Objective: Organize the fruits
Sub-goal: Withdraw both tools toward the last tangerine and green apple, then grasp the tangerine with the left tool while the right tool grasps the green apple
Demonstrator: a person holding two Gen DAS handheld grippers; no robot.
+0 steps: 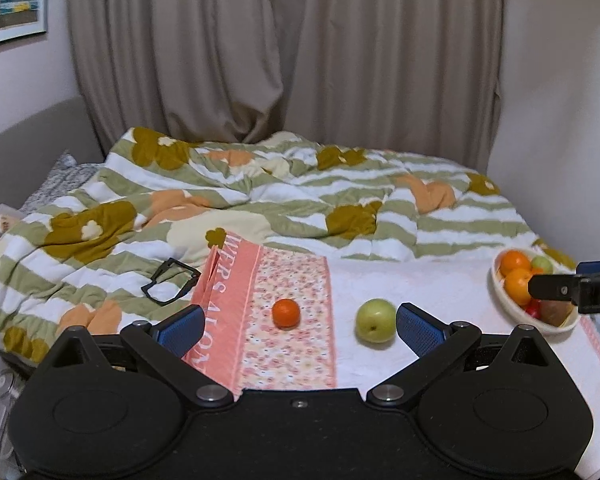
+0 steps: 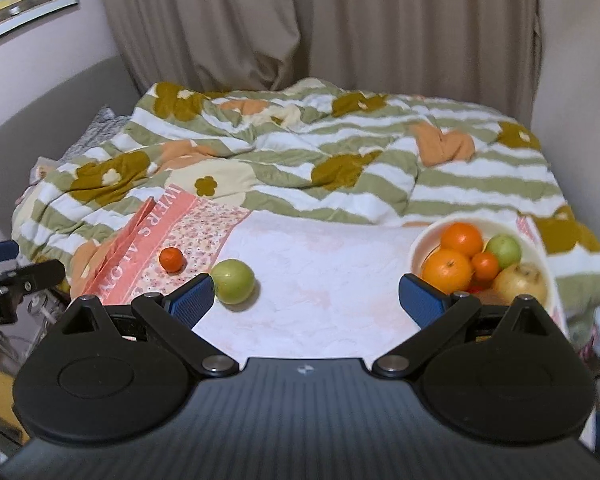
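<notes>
A small orange mandarin (image 1: 286, 313) and a green apple (image 1: 375, 321) lie on a pink-and-white cloth (image 1: 452, 292) on the bed. My left gripper (image 1: 299, 330) is open and empty, with both fruits just ahead between its fingers. A cream bowl (image 1: 500, 292) at the right holds oranges, a green apple and other fruit. In the right wrist view the bowl (image 2: 422, 240) sits front right, the green apple (image 2: 233, 281) and mandarin (image 2: 171, 259) front left. My right gripper (image 2: 306, 300) is open and empty over the bare cloth.
A rumpled green-striped floral quilt (image 1: 260, 200) covers the bed behind the cloth. A black plastic frame (image 1: 170, 281) lies on the quilt at the left. Grey curtains and walls close in the far side. The right gripper's body (image 1: 580, 286) shows beside the bowl.
</notes>
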